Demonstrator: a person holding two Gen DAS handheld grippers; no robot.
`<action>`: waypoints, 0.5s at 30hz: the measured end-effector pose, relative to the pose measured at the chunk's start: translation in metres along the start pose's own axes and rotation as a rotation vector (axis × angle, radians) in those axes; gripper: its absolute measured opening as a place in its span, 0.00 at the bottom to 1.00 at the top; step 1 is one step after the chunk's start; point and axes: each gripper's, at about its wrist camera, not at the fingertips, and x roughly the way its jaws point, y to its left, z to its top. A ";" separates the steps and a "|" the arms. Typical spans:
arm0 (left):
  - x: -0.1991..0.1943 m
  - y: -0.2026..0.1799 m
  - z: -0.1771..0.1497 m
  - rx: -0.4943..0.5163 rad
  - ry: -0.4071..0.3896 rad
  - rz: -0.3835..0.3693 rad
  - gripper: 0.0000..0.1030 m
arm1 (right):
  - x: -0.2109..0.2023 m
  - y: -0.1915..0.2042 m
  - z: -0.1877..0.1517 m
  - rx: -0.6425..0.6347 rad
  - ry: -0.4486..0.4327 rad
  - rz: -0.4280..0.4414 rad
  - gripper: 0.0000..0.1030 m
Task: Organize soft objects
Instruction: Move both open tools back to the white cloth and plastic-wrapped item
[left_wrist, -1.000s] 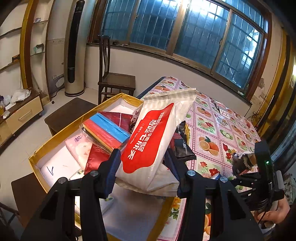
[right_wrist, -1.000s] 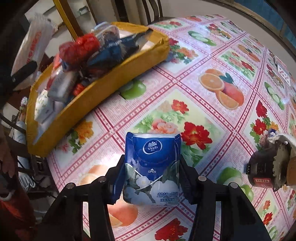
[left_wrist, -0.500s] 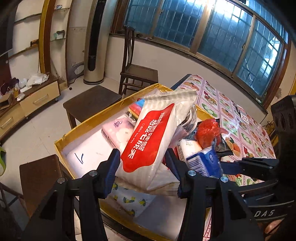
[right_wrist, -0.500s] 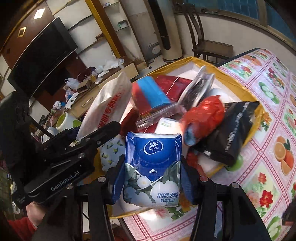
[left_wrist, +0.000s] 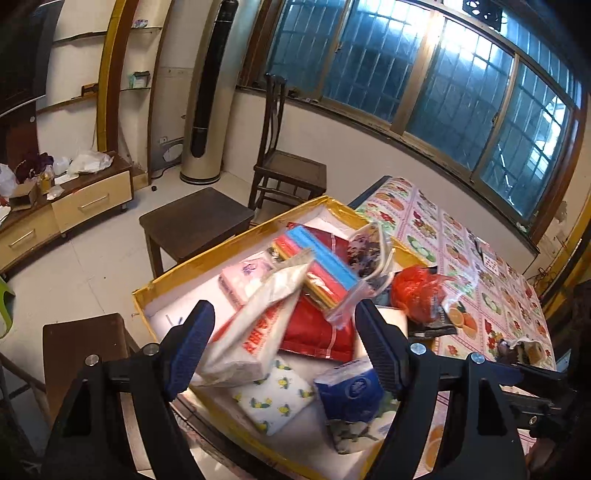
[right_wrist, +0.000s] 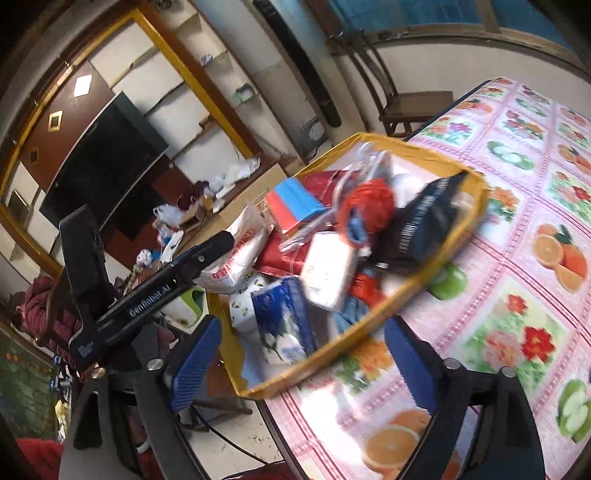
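A white-and-red tissue pack (left_wrist: 255, 332) lies tilted in the yellow cardboard box (left_wrist: 221, 243), just ahead of my left gripper (left_wrist: 284, 345), which is open and holds nothing. A blue floral tissue pack (right_wrist: 284, 325) rests in the box's near corner, in front of my open right gripper (right_wrist: 303, 363). The left wrist view shows this blue pack (left_wrist: 349, 391) by the right finger. The box (right_wrist: 469, 229) also holds a red plastic bag (left_wrist: 417, 295), a red-and-blue folded stack (left_wrist: 321, 266), a black pouch (right_wrist: 424, 221) and a lemon-print pack (left_wrist: 273, 402).
The box sits on the end of a table with a fruit-print cloth (right_wrist: 517, 295). Past it stand a wooden chair (left_wrist: 288, 173) and a dark stool (left_wrist: 195, 218). One finger (right_wrist: 207, 251) of the left gripper reaches over the box's left side.
Both grippers have opened. The white-and-red pack dropped from the left one and the blue pack from the right one, both into the box. The right gripper moved from the table to the box.
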 end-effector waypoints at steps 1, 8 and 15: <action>-0.002 -0.010 0.000 0.018 -0.003 -0.020 0.76 | -0.012 -0.007 -0.005 0.011 -0.017 -0.021 0.93; -0.001 -0.099 -0.008 0.175 0.077 -0.234 0.78 | -0.126 -0.086 -0.024 0.125 -0.165 -0.208 0.94; 0.026 -0.194 -0.029 0.322 0.212 -0.356 0.78 | -0.208 -0.187 -0.058 0.239 -0.194 -0.387 0.96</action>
